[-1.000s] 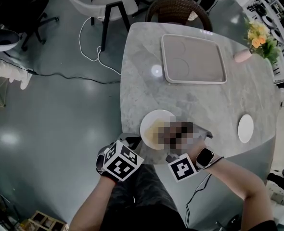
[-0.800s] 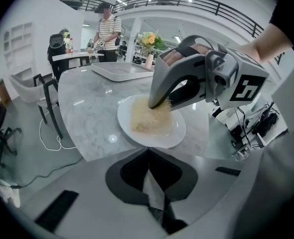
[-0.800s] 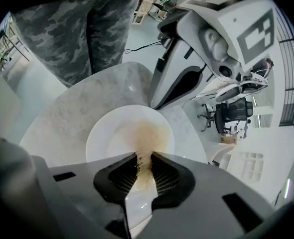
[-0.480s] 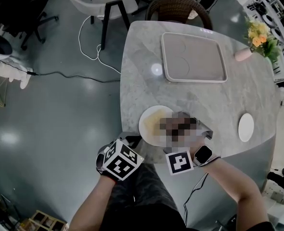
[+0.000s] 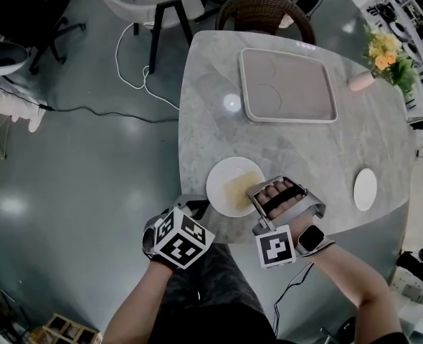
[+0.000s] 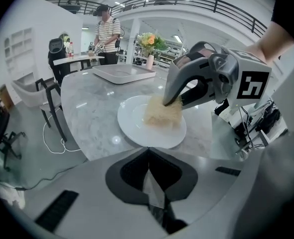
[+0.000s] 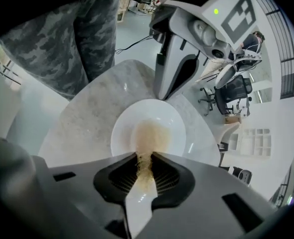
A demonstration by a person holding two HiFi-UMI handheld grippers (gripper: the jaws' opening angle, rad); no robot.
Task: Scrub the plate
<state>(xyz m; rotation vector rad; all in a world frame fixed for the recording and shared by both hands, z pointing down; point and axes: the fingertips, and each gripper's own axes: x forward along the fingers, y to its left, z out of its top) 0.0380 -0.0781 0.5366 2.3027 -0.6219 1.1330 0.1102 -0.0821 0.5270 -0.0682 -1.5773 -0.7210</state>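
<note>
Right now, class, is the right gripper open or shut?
Shut: the right gripper pinches the tan scrubbing pad, which rests on the white plate.

Grey marble table [image 5: 219,135]. Upper centre: empty grey tray [image 5: 297,84], flat. Top right corner: pink vase [image 5: 360,82] beside the flowers [image 5: 387,52]. Right edge: small white dish [image 5: 366,189], well apart from the tray. Wicker chair [image 5: 265,13] at the far side; white cable [image 5: 129,70] on the floor, upper left.

Dragged tan fibrous scrub pad [image 5: 239,190] rightward across round white plate [image 5: 221,178]; pulled clamping right gripper [image 5: 252,192] slightly back and rightward.
</note>
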